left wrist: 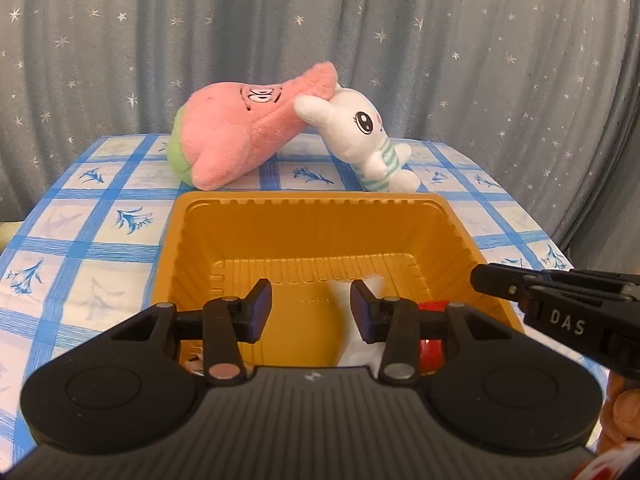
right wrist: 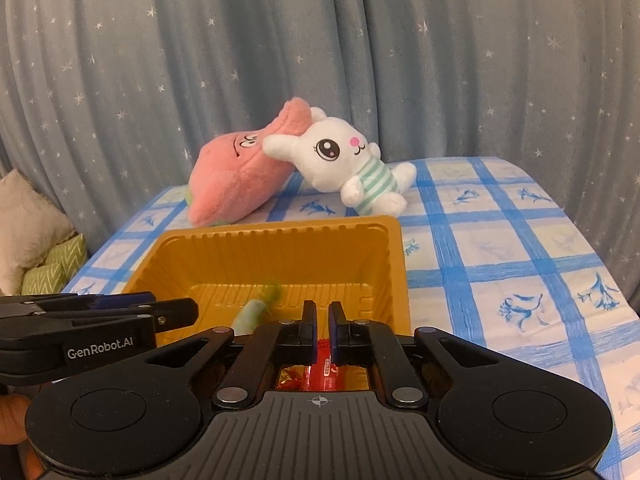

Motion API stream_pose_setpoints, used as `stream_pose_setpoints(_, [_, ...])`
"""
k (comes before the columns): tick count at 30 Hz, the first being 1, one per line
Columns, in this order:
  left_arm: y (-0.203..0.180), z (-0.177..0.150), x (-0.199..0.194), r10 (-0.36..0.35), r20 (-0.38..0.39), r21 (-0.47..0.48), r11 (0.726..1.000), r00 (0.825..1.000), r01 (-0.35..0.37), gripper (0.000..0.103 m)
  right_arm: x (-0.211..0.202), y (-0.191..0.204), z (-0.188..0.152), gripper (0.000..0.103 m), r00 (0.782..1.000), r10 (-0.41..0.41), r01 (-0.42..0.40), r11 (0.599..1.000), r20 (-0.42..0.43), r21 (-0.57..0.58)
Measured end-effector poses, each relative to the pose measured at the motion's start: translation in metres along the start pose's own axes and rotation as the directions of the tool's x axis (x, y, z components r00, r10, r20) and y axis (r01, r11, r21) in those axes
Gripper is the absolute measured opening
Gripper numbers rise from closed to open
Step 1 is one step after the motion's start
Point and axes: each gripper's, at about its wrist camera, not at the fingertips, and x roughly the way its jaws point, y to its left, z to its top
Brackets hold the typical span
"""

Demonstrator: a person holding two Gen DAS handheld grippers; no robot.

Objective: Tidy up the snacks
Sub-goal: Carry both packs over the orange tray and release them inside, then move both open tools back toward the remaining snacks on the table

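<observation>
Sitting mid-task, ribbed golden plastic tray (left wrist: 316,216) already holds red-wrapped snacks (right wrist: 324,374) and a blurred pale packet (left wrist: 360,344); left gripper (left wrist: 306,308) part-open and empty, right gripper (right wrist: 322,330) closed on nothing visible.

The right gripper (left wrist: 486,280), seen from the left wrist, bears "DAS" in pale letters on its black side; the left gripper (right wrist: 188,310), seen from the right wrist, bears "GenRobot.AI"; embossing on the yellow tray's (left wrist: 320,210) floor is unreadable

You see: pink star plush (left wrist: 240,136) lying tilted, leaning on white bunny plush (left wrist: 370,140) | both at far edge of blue-checked tablecloth (left wrist: 88,240) | star-speckled grey curtain (left wrist: 320,20) behind | green-patterned cushion (right wrist: 56,268) left
</observation>
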Motion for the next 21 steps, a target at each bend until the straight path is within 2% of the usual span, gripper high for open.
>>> stream_pose_setpoints(12, [0.013, -0.006, -0.039, 0.017, 0.040, 0.002, 1.000, 0.999, -0.017, 0.044, -0.024, 0.005, 0.002, 0.009, 0.998, 0.026, -0.024, 0.999, 0.059, -0.033])
stream_pose_setpoints(14, [0.015, -0.011, -0.049, 0.019, 0.048, 0.000, 1.000, 0.999, -0.019, 0.045, -0.030, 0.006, -0.001, 0.013, 0.998, 0.026, -0.024, 0.999, 0.063, -0.037])
stream_pose_setpoints(15, [0.016, -0.013, -0.054, 0.020, 0.049, -0.002, 1.000, 0.999, -0.020, 0.045, -0.034, 0.006, -0.002, 0.023, 0.998, 0.028, -0.026, 0.999, 0.062, -0.038])
stream_pose_setpoints(16, [0.017, -0.017, -0.059, 0.018, 0.048, -0.004, 1.000, 0.999, -0.018, 0.045, -0.037, 0.007, -0.005, 0.038, 0.998, 0.034, -0.032, 0.999, 0.059, -0.040])
stream_pose_setpoints(17, [0.018, -0.020, -0.064, 0.017, 0.047, -0.006, 1.000, 0.999, -0.017, 0.045, -0.041, 0.007, -0.008, 0.044, 0.997, 0.040, -0.038, 0.998, 0.060, -0.041])
stream_pose_setpoints(18, [0.019, -0.023, -0.070, 0.018, 0.047, -0.008, 1.000, 0.999, -0.017, 0.046, -0.045, 0.008, -0.011, 0.048, 0.997, 0.045, -0.043, 0.998, 0.061, -0.042])
stream_pose_setpoints(21, [0.020, -0.034, -0.086, 0.018, 0.048, -0.008, 1.000, 0.999, -0.018, 0.048, -0.059, 0.010, -0.019, 0.049, 0.997, 0.054, -0.051, 0.998, 0.055, -0.047])
